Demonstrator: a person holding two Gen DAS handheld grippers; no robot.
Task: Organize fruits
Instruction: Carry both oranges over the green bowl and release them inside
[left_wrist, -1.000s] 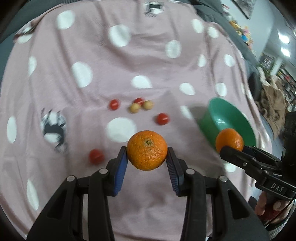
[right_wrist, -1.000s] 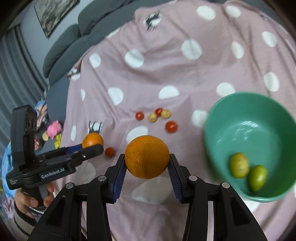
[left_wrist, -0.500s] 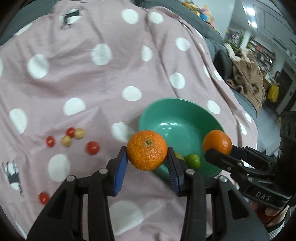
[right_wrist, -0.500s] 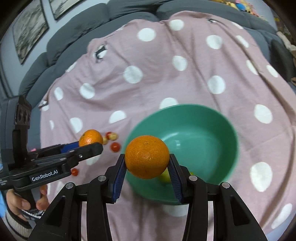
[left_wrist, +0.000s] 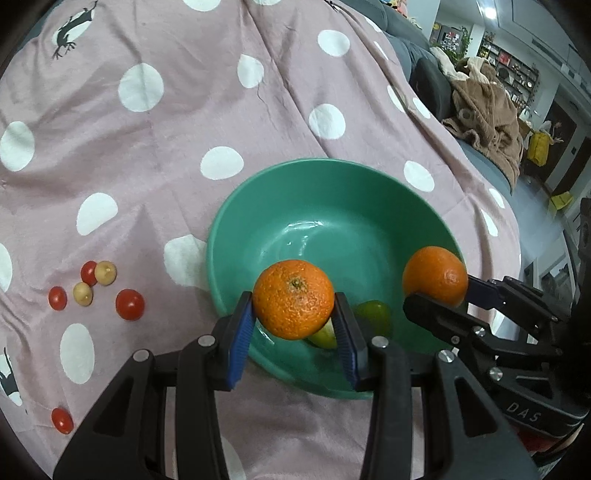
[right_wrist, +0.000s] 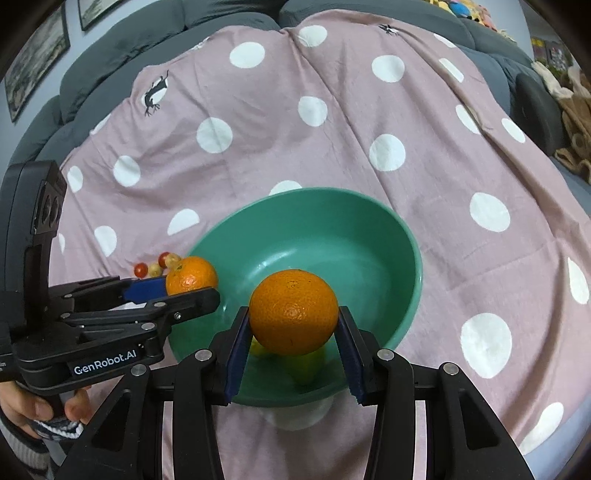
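Note:
My left gripper (left_wrist: 294, 325) is shut on an orange (left_wrist: 293, 298) and holds it over the near left part of the green bowl (left_wrist: 332, 192). My right gripper (right_wrist: 293, 338) is shut on a second orange (right_wrist: 293, 312), held above the bowl's (right_wrist: 369, 221) near side. Each gripper shows in the other's view, with its orange: the right one (left_wrist: 435, 276) and the left one (right_wrist: 191, 275). Two green-yellow fruits (left_wrist: 373, 315) lie in the bowl, partly hidden behind the oranges.
Several cherry tomatoes (left_wrist: 129, 304) and two small tan fruits (left_wrist: 105, 272) lie on the pink polka-dot cloth (left_wrist: 184, 110) left of the bowl. A grey sofa (right_wrist: 129, 55) runs behind the cloth. A brown blanket heap (left_wrist: 487, 110) is at the far right.
Both grippers have carried their oranges from the loose fruits on the left over to the bowl, which now lies right beneath them. Both stay shut.

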